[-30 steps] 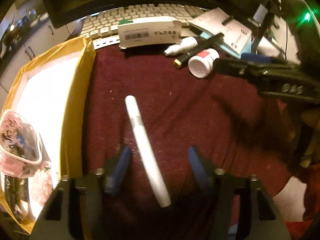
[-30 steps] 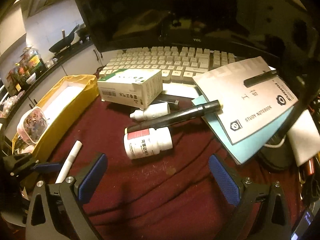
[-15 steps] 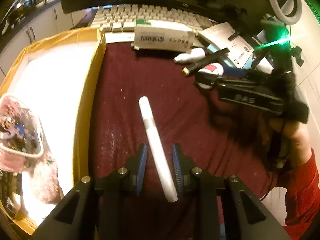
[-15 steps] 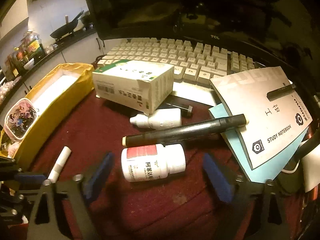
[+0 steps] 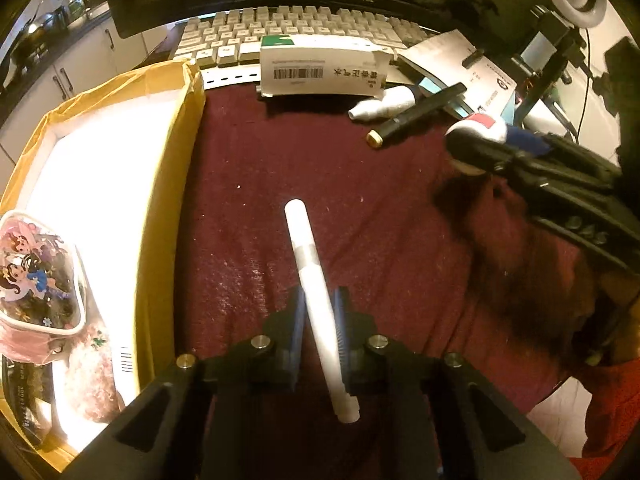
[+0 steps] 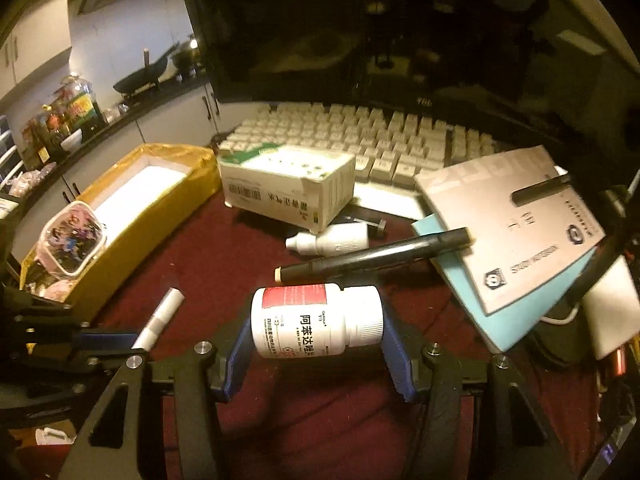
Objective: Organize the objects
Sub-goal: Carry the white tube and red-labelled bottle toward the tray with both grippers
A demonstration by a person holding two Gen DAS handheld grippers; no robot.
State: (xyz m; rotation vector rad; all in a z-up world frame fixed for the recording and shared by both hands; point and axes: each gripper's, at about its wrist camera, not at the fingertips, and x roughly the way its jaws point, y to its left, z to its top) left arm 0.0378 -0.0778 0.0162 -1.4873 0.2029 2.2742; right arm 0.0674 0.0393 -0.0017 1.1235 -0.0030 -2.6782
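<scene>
slim white pen point(image 5: 310, 276), grey band, white pill bottle point(image 6: 316, 326), red label

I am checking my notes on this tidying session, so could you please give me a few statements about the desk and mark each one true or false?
1. The left gripper is shut on the slim white pen. True.
2. The white pill bottle with the red label stands upright. False: it lies on its side between the closing right gripper's pads.
3. The yellow cardboard box holds a clear cartoon-print pouch. True.
4. The white carton with the barcode lies inside the yellow box. False: it sits on the dark red cloth by the keyboard.
</scene>
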